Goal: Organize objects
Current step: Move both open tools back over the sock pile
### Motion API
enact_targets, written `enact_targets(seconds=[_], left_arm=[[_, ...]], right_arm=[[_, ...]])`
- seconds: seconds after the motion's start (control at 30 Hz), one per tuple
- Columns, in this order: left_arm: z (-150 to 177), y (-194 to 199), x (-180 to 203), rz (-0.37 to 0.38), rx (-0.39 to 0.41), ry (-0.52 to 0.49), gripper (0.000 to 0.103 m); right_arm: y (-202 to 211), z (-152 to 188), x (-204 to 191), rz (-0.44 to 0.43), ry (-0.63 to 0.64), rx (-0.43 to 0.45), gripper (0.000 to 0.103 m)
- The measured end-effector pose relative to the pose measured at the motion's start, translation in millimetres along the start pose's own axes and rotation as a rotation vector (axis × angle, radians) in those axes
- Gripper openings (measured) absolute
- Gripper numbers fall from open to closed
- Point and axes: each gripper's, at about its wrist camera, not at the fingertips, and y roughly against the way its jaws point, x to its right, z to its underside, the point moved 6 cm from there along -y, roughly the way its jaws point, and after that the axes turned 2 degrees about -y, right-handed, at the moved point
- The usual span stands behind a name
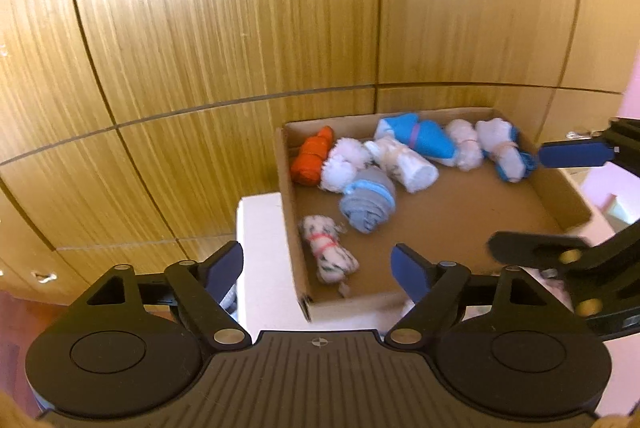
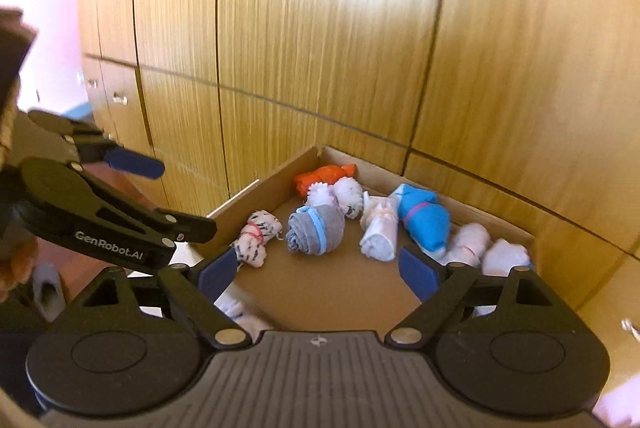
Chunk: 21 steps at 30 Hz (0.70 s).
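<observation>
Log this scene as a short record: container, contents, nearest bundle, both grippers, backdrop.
container: open cardboard box on a white surface
contents: rolled sock bundles tied with bands, mostly along the far wall
orange bundle: far left corner
grey bundle: middle, blue band
spotted bundle: nearest, red band
left gripper: open, nothing between its fingers
right gripper: open, nothing between its fingers
backdrop: wooden cabinet doors

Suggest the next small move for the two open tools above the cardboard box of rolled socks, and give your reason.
Probably fetch the next bundle from outside the box. Both the left tool and right tool are open and hold nothing, the rolled socks already lie inside, and bare floor remains at the near side.
</observation>
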Motion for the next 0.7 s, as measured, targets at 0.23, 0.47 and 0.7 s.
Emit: enact_targets(seconds=[0.23, 0.47, 0.7], left_arm=[[54, 38, 31, 0.054, 0.033, 0.003, 0.091], [114, 62, 75, 0.160, 0.063, -0.018, 0.091], [137, 59, 123, 0.243, 0.082, -0.191, 0.095]], right_arm=[[67, 75, -11, 0.015, -0.087, 0.054, 0.093], [85, 155, -16, 0.058, -0.129, 0.029, 0.090], [101, 178, 4, 0.068, -0.229, 0.049, 0.090]])
